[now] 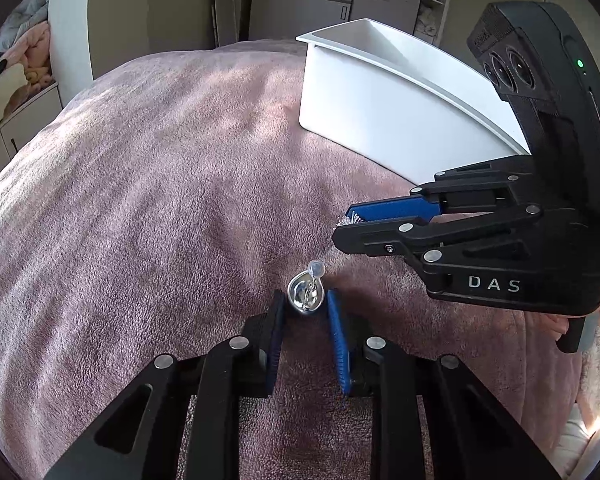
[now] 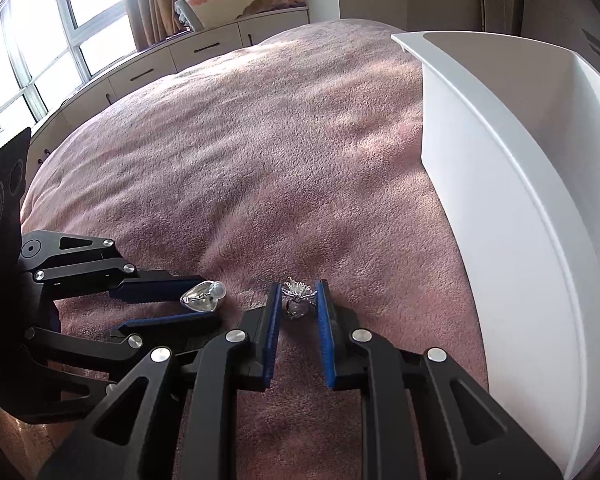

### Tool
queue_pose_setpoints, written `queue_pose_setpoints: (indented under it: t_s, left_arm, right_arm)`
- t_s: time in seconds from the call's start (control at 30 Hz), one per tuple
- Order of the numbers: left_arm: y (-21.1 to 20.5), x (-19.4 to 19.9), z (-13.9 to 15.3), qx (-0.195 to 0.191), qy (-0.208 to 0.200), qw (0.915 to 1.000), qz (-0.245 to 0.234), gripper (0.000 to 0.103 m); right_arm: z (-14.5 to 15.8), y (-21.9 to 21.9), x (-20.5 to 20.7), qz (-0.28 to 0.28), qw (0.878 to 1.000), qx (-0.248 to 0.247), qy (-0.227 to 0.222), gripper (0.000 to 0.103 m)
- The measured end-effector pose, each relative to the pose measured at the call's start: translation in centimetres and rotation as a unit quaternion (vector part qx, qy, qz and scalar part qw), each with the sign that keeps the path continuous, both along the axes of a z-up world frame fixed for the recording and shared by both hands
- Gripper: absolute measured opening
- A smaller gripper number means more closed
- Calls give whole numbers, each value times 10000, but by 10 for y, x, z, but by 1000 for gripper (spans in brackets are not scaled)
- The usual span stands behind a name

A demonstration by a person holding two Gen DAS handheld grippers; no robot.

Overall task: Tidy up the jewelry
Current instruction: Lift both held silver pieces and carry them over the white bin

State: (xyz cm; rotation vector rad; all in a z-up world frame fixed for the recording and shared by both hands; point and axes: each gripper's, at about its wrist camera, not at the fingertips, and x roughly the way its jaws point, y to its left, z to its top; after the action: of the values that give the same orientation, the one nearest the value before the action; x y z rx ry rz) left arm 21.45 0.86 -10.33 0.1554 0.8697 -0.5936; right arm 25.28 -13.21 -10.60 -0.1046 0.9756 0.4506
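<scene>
A silver teardrop earring with a clear plastic back lies on the pink blanket between the tips of my left gripper, whose jaws are open around it; it also shows in the right wrist view. A spiky silver earring lies between the tips of my right gripper, also open around it. In the left wrist view the right gripper comes in from the right, the spiky earring just showing at its tips. A white bin stands at the right, its inside hidden.
The pink fleece blanket covers the whole bed. The white bin stands just behind the right gripper. Cabinets and windows lie beyond the bed's far edge. The left gripper sits close to the right one.
</scene>
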Motion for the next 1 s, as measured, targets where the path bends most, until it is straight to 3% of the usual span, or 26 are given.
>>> queue_pose_setpoints:
  t_s: [0.53, 0.87, 1.0]
  left_arm:
    - [12, -8, 10, -200, 44, 9990, 388, 23]
    - [28, -25, 35, -245, -147, 9956, 894, 23]
    - [34, -27, 44, -348, -50, 9942, 1019, 24]
  right_arm:
    - [37, 0, -19, 132, 9992, 202, -304, 18]
    - [88, -12, -39, 214, 9957, 468, -775, 18]
    - [112, -27, -49, 168, 9926, 641, -1022, 18]
